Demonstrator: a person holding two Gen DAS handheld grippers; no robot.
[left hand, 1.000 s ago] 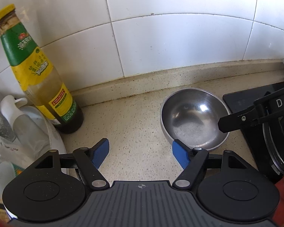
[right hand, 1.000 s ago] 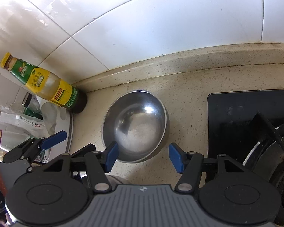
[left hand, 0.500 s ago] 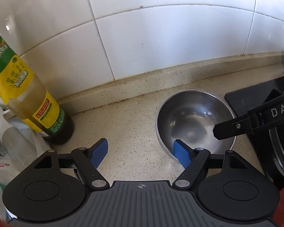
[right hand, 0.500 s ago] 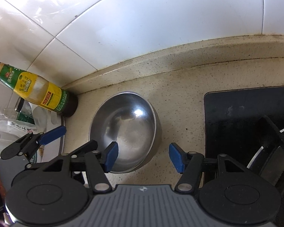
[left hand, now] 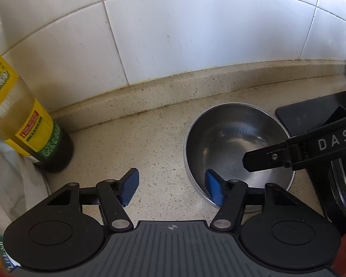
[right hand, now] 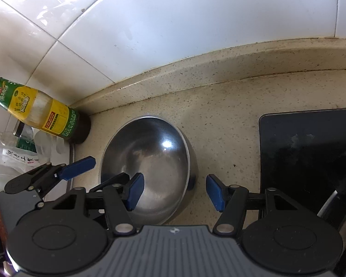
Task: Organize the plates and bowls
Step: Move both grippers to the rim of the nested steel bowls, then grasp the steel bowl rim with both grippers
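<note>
A steel bowl [left hand: 230,143] [right hand: 154,159] sits upright and hollow on the speckled counter, near the wall. My left gripper [left hand: 171,188] straddles its left rim: the right blue pad [left hand: 215,190] is over the rim and the left pad is outside, above the counter. Its jaws are closing, and neither pad presses on the metal. My right gripper [right hand: 175,191] straddles the bowl's right rim, one pad inside and one outside, open and steady. One black finger [left hand: 265,159] of the right gripper reaches over the bowl in the left wrist view.
A tall bottle [left hand: 27,124] [right hand: 41,113] with a green and yellow label stands left of the bowl against the tiled wall. White bags and containers [right hand: 11,159] crowd the far left. A black stove top [right hand: 306,152] with a burner ring [left hand: 343,184] lies right of the bowl.
Both grippers have sunk closer to the bowl, which looks larger in both views. The left jaws have narrowed. The bowl itself has stayed in place.
</note>
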